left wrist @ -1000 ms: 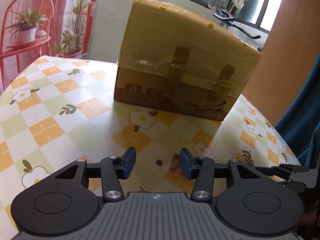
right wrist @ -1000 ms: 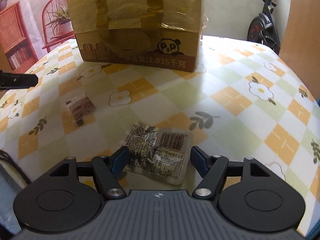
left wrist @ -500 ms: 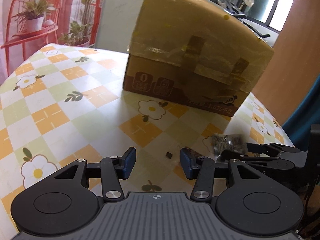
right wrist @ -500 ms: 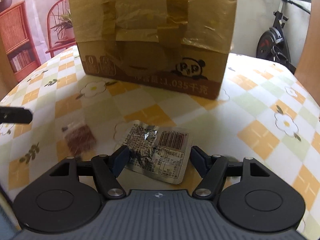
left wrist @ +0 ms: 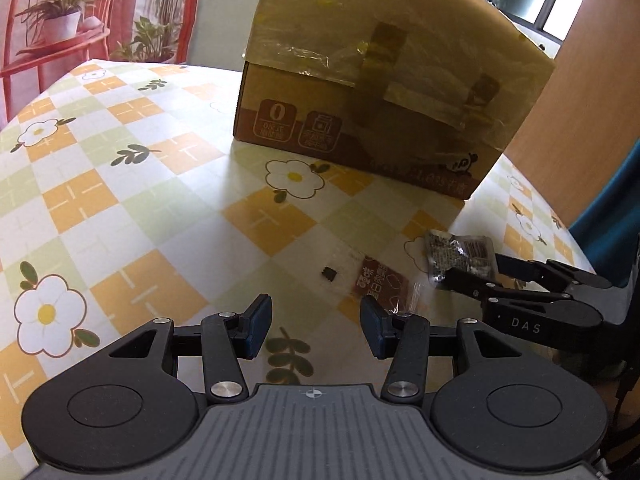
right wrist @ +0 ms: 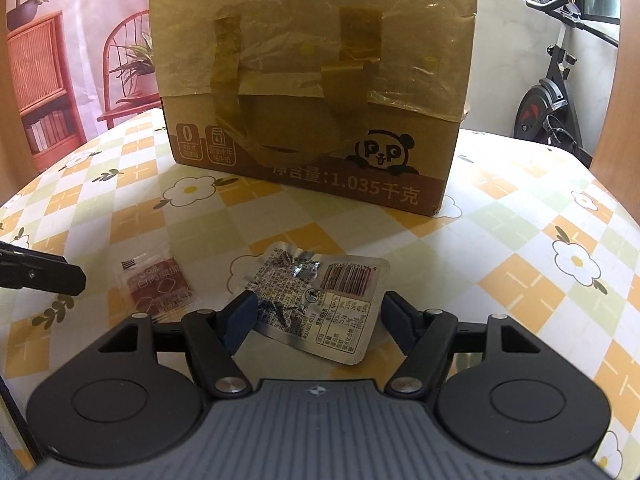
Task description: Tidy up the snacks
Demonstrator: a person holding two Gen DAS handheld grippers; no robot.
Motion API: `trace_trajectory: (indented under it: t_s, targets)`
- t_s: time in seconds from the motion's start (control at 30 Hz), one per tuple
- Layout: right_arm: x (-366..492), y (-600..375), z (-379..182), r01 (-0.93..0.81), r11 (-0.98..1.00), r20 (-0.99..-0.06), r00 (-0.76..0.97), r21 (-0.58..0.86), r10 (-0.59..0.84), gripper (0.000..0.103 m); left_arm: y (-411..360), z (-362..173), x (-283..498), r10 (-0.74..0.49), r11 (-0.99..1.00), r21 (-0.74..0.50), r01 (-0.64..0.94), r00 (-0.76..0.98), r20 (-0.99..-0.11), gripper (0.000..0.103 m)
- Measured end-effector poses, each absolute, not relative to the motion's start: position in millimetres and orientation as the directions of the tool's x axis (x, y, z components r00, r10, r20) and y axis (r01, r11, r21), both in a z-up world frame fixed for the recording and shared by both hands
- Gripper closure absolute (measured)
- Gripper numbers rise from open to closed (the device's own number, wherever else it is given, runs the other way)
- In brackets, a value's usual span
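A taped cardboard box (left wrist: 384, 92) stands on the flowered tablecloth; it also shows in the right wrist view (right wrist: 316, 92). A silver snack packet (right wrist: 320, 300) lies flat between the open fingers of my right gripper (right wrist: 314, 318), and shows in the left wrist view (left wrist: 456, 252). A clear packet with a brown snack (right wrist: 158, 286) lies to its left, and just ahead and right of my open, empty left gripper (left wrist: 316, 330) in the left wrist view (left wrist: 376, 284).
The table (left wrist: 120, 184) has a checked flower cloth. A red plant stand (left wrist: 52, 40) is beyond its far left edge. An exercise bike (right wrist: 556, 92) stands behind the table at right. A wooden panel (left wrist: 592, 120) rises at right.
Both grippers have moved forward toward the box. The silver packet has stayed between my right fingers; the brown packet now lies nearer my left gripper. The right gripper has come into the left view.
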State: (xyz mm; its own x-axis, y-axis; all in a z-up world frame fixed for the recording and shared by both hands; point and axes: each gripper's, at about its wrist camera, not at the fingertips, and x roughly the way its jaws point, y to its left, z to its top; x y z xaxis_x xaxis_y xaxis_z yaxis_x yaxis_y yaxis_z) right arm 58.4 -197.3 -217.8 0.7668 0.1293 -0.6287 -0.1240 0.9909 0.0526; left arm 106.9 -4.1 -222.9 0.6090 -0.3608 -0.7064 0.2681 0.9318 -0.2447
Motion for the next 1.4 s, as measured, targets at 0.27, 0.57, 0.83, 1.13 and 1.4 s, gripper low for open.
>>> trace_trajectory:
  t_s: [0.27,0.57,0.83,1.13,1.4]
  targets:
    - [58,-197,-218,-0.111,0.992,-0.623,0.773,0.055,0.121,0.035,-26,-224,118,-0.35,0.926,-0.168,0.337,0.603,-0.717,0.046]
    - [55,-204,-217,-0.099,0.991,-0.612,0.779,0.093,0.135,0.039,-55,-232,126,-0.362,0.898,-0.102,0.428,0.587,-0.725,0.038]
    - [54,-209,-216,-0.094,0.987,-0.603,0.783,0.128,0.152,0.04,-69,-236,123,-0.341,0.888,-0.03,0.459,0.612,-0.713,0.031]
    - [55,-207,-217,-0.094,0.988,-0.605,0.783,0.119,0.147,0.04,-61,-236,112,-0.321,0.903,-0.01,0.429,0.66,-0.679,0.054]
    - [55,-207,-217,-0.094,0.989,-0.605,0.783,0.117,0.146,0.04,-44,-233,113,-0.301,0.928,-0.045,0.371,0.67,-0.679,0.102]
